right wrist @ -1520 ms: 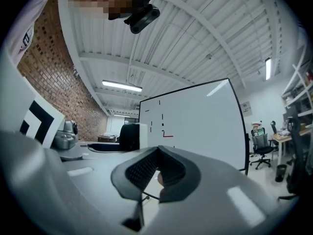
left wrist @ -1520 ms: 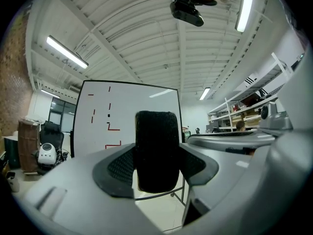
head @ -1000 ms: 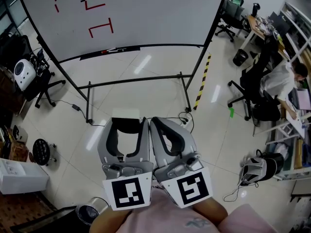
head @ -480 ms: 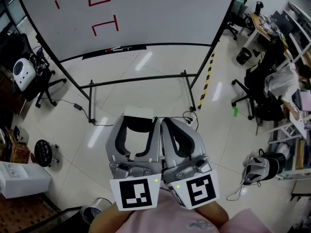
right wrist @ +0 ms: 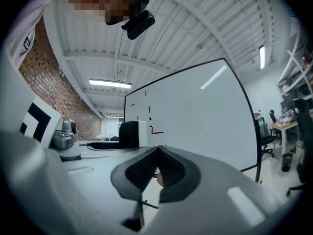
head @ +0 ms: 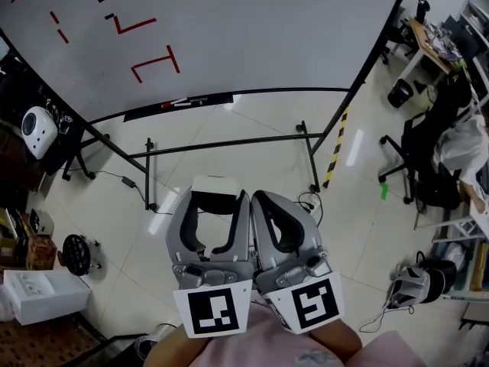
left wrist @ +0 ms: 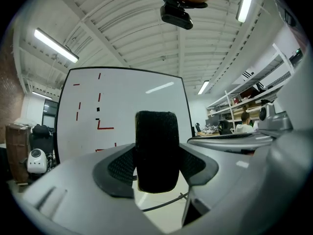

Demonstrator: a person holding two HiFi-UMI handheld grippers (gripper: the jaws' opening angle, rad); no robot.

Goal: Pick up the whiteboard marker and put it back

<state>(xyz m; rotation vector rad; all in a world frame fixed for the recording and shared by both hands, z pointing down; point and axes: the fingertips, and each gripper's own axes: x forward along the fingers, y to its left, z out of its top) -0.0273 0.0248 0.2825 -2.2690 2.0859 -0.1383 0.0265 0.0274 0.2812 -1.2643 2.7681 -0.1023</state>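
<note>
Both tongs have travelled forward side by side toward the whiteboard (head: 267,29), which now fills more of the head view than a moment ago; its ledge (head: 218,97) has drawn closer, so I judge this to be the approach, with the pickup not yet begun.

The left tongs (head: 215,196) are clamped on an eraser (head: 215,183), a white-backed block whose black felt fills the gap between the pads in the left gripper view; the jaws stand wide only because the block is wide. The right tongs (head: 258,197) are closed, tips together, holding nothing I can name (a tiny reddish speck shows at the seam of the pads, too small to tell).

The whiteboard marker (head: 177,103) appears to lie flat on the ledge, below the red strokes (head: 153,60); it is well apart from both tongs, ahead of them and somewhat to the left, nearer the left pair's line than the right's. Since the left pair is occupied, the right pair would probably have to open and swing across to reach it.
</note>
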